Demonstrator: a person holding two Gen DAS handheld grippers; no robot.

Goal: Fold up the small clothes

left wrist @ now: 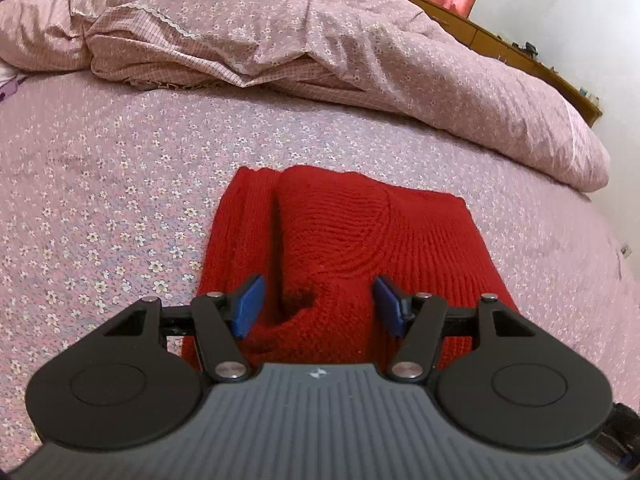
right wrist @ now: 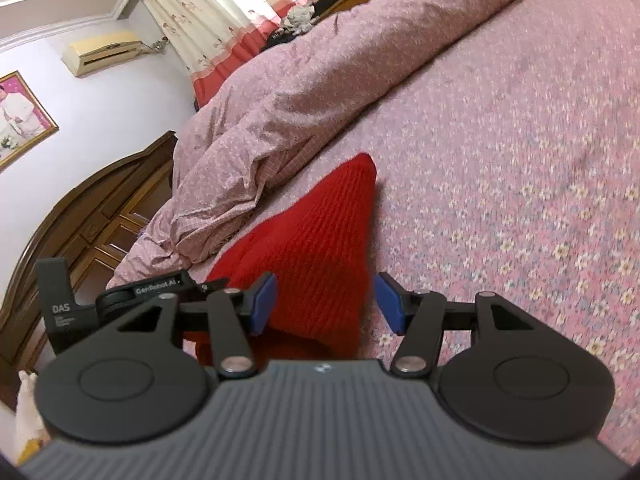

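Note:
A red knitted garment (left wrist: 340, 232) lies folded on the flowered bed sheet (left wrist: 100, 200), with a lengthwise fold ridge and a dark hollow at its near end. My left gripper (left wrist: 319, 306) hovers open over that near end, its blue pads (left wrist: 250, 306) apart on either side of the ridge and not pressing on it. In the right wrist view the same garment (right wrist: 316, 240) runs away to a pointed corner. My right gripper (right wrist: 327, 305) is open over its near edge, with bare sheet showing beside its right pad (right wrist: 390, 306). The left gripper's black housing (right wrist: 80, 308) shows at the left.
A crumpled pink flowered duvet (left wrist: 280, 40) is heaped along the far side of the bed, close behind the garment. A dark wooden headboard (right wrist: 100, 208), a wall air conditioner (right wrist: 104, 52), curtains (right wrist: 224, 12) and a framed picture (right wrist: 20, 116) stand beyond.

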